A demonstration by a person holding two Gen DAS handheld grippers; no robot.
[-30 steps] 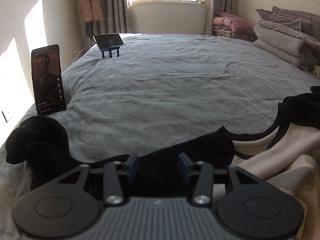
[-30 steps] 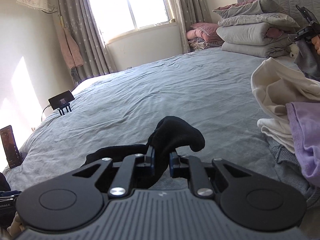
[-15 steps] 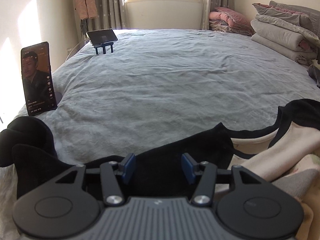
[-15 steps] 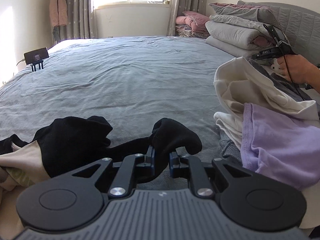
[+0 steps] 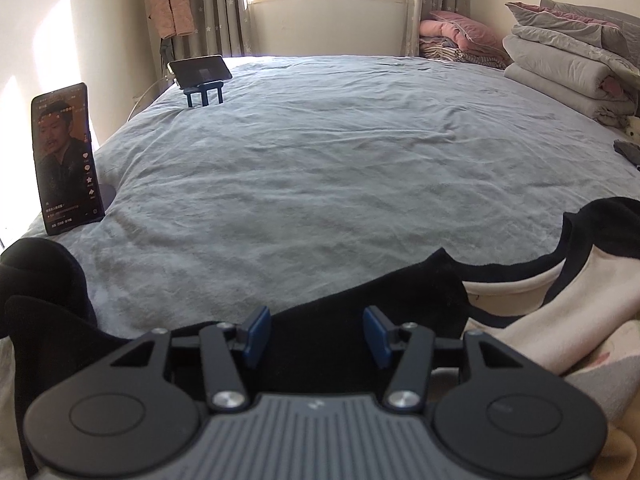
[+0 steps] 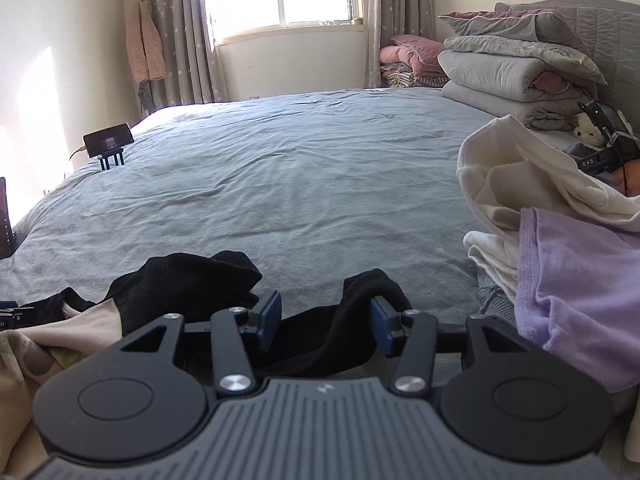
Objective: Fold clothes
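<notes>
A black garment with a cream lining (image 5: 400, 292) lies rumpled at the near edge of the grey bed (image 5: 340, 160). My left gripper (image 5: 317, 334) hovers open just over its black hem, nothing between the blue pads. In the right wrist view the same black garment (image 6: 192, 284) stretches across the front, and a black fold (image 6: 344, 332) droops between the fingers of my right gripper (image 6: 326, 322), which stands open. The cream lining (image 6: 80, 324) shows at the lower left.
A heap of white and lilac clothes (image 6: 560, 248) sits at the right. Folded quilts and pillows (image 6: 516, 72) are stacked by the headboard. One phone (image 5: 66, 160) stands upright at the left edge, another on a stand (image 5: 200, 74) farther back. A hand with another gripper (image 6: 612, 152) appears far right.
My right gripper was shut on the black fold and has now opened, letting the fabric sag between its fingers. My left gripper stays open and has edged forward slightly.
</notes>
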